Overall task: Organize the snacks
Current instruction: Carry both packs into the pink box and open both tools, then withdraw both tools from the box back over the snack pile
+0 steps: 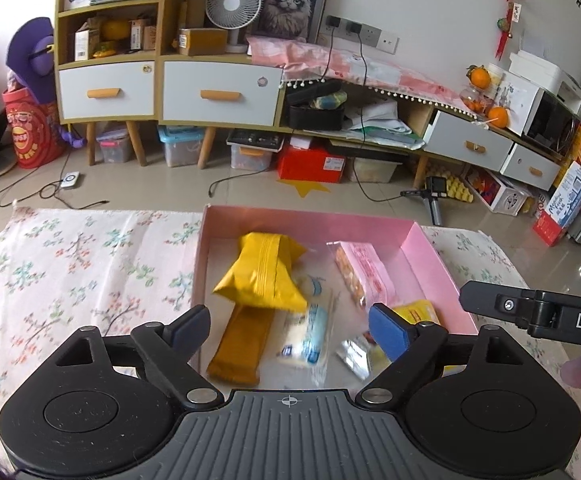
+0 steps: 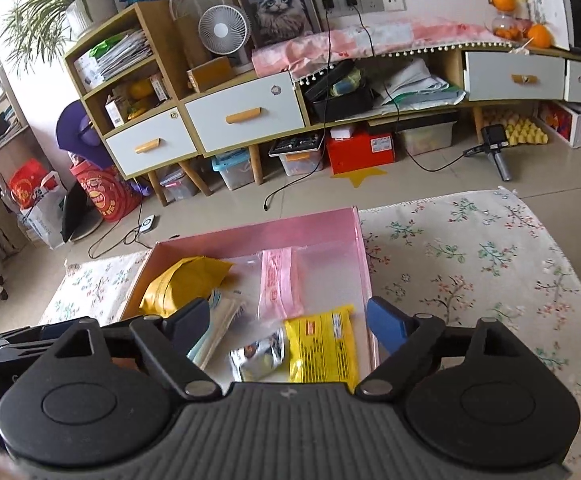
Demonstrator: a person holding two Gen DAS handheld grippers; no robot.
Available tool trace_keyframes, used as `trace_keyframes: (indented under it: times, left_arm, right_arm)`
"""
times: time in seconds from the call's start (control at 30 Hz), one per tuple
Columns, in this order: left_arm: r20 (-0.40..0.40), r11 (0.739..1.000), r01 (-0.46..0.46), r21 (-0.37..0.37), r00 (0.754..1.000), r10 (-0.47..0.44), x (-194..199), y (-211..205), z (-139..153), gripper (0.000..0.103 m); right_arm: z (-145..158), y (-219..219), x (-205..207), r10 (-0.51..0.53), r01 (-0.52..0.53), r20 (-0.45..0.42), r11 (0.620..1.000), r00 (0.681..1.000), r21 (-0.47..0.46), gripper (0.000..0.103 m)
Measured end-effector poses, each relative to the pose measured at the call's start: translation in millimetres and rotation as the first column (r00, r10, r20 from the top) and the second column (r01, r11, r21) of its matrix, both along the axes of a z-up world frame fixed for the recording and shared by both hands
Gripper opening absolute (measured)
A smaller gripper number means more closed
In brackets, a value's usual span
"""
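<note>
Both claws, left [image 1: 290, 330] and right [image 2: 288, 326], hang wide and empty over the pink box [image 1: 430, 256]; the snacks [image 1: 260, 276] all lie inside, so little looks left.

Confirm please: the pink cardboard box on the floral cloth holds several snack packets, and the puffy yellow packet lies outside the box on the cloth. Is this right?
Not quite. The puffy yellow packet lies inside the pink cardboard box, not outside on the floral cloth. The left wrist view shows it resting partly on other packets within the box walls. The rest is right: the box holds several snack packets.
</note>
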State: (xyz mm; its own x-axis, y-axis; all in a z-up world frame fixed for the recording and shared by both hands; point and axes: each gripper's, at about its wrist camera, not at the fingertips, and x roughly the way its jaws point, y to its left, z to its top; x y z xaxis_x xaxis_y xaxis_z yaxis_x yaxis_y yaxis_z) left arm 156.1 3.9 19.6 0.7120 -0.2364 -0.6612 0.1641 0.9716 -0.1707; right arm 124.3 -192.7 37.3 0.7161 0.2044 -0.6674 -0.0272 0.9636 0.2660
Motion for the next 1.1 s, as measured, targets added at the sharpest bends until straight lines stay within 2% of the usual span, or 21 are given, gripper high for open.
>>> trace_keyframes:
  times: [0.27, 0.73, 0.93, 1.1]
  left_arm:
    - [-0.023, 1.0, -0.027, -0.001, 0.999, 0.027, -38.9, 15.9, 2.9, 0.095]
    - [-0.093, 0.996, -0.07, 0.05, 0.993, 0.075, -88.4, 42.2, -8.2, 0.098]
    - [-0.059, 0.992, -0.064, 0.113, 0.996, 0.071, -107.2, 51.1, -10.5, 0.098]
    - [-0.023, 0.987, 0.001, 0.16, 1.0, 0.003, -119.1, 56.5, -11.7, 0.099]
  right_arm:
    - [11.2, 1.4, -27.0, 0.013, -0.013, 0.002, 0.999, 1.0, -0.03, 0.096]
    - [5.2, 6.1, -68.8, 0.029, -0.029, -0.007, 0.996, 1.0, -0.082, 0.103]
    - [-6.6, 8.9, -84.0, 0.042, -0.043, -0.009, 0.991, 0.999, -0.126, 0.103]
    - [-12.7, 13.4, -95.0, 0.077, -0.078, -0.013, 0.982, 0.997, -0.171, 0.103]
